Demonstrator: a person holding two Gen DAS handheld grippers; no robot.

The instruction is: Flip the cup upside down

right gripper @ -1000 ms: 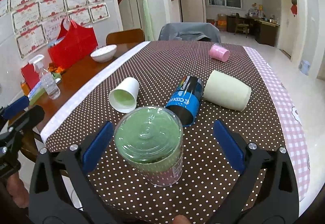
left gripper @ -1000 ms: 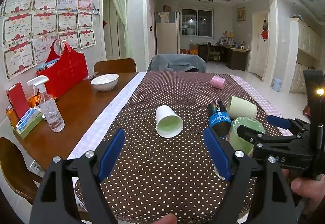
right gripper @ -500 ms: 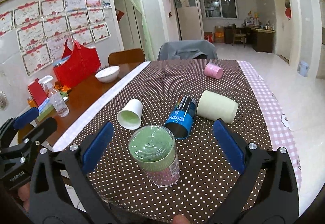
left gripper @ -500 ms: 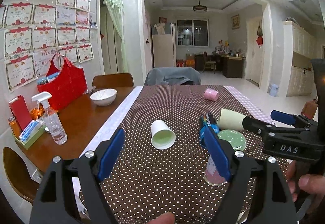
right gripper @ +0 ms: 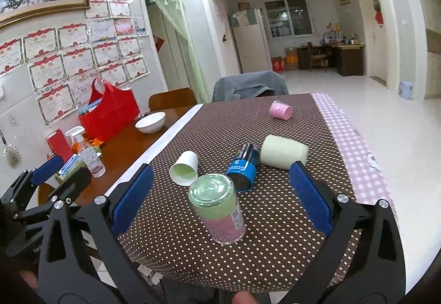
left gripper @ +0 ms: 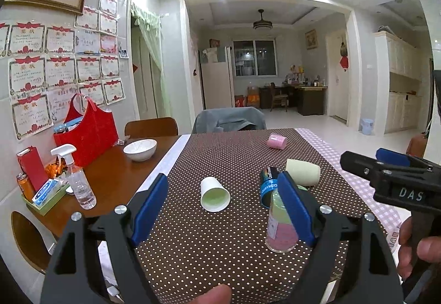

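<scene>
The green-and-pink cup (right gripper: 217, 211) stands mouth-down on the dotted cloth of the counter (right gripper: 275, 257), near the front edge. Its closed green base faces up and its long axis is close to vertical, rim flat on the cloth. Judging by that pose, the flip itself looks done, and this is the release-and-clear step.

The right gripper (right gripper: 220, 202) hangs above and behind the cup with its blue fingers (right gripper: 310, 198) spread wide, well apart from the cup's walls on both sides, pinching nothing. The left gripper (left gripper: 220, 206) is also spread wide and empty; in its view the cup (left gripper: 281, 224) sits just behind its right finger, partly hidden.

Around it, four other cups lie on their sides. The white paper cup (right gripper: 185, 170) has its mouth toward the cameras. The blue-and-black cup (right gripper: 244, 167) lies just beyond the upturned one. The pale yellow cup (right gripper: 284, 152) is to its right, and the small pink cup (right gripper: 280, 110) sits far up the cloth.

What next? If more cups are to be turned, the nearest candidates are the white and the blue one; that calls for a side grasp across the body, a lift clear of the cloth, then a rotation until the mouth faces down. Care is needed not to knock the finished cup, which stands close to both.
</scene>
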